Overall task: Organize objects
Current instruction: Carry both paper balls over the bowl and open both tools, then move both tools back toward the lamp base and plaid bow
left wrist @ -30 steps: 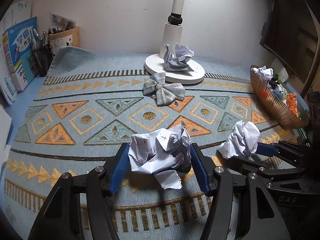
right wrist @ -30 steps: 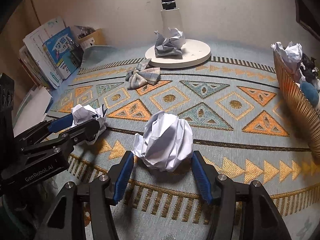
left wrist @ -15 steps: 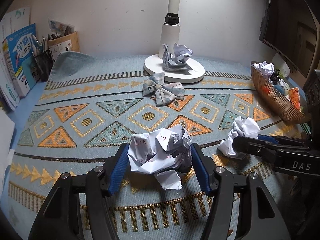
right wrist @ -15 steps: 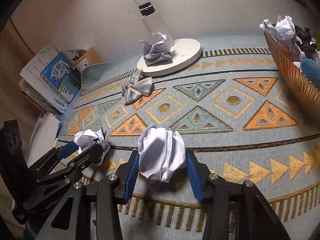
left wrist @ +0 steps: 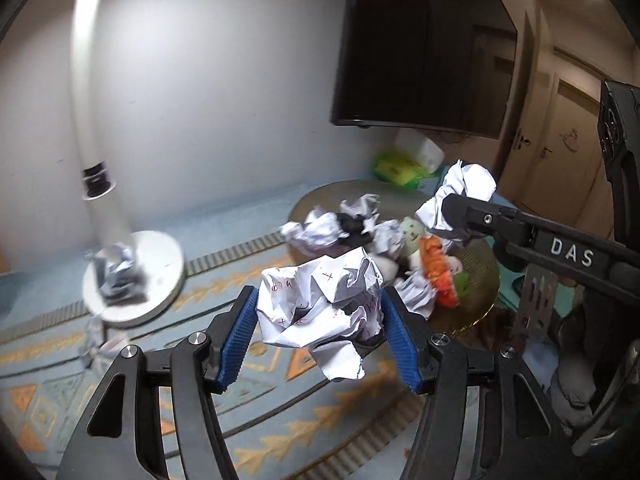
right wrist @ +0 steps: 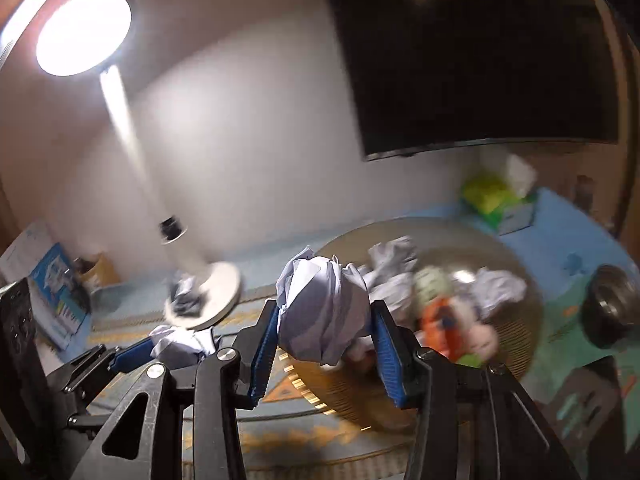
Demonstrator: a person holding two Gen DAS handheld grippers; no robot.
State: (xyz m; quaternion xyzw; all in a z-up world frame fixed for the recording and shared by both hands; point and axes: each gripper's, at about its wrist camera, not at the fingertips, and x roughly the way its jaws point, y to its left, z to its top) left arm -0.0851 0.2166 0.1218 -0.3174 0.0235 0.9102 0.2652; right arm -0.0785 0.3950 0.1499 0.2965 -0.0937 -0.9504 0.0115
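Note:
My left gripper is shut on a crumpled paper ball with red marks and holds it in the air just left of the gold basket. My right gripper is shut on a plain white paper ball and holds it above the basket's near rim. The right gripper's paper ball also shows in the left wrist view, over the basket. The left gripper also shows in the right wrist view, at the lower left. The basket holds several paper balls and small toys.
A white lamp base with another crumpled paper stands on the patterned mat to the left. A dark screen hangs on the wall. A green pack lies behind the basket. Books stand far left. A dark bowl sits right.
Both grippers have lifted their paper balls off the mat and swung right, up over the gold basket. Both views now look toward the basket and the wall.

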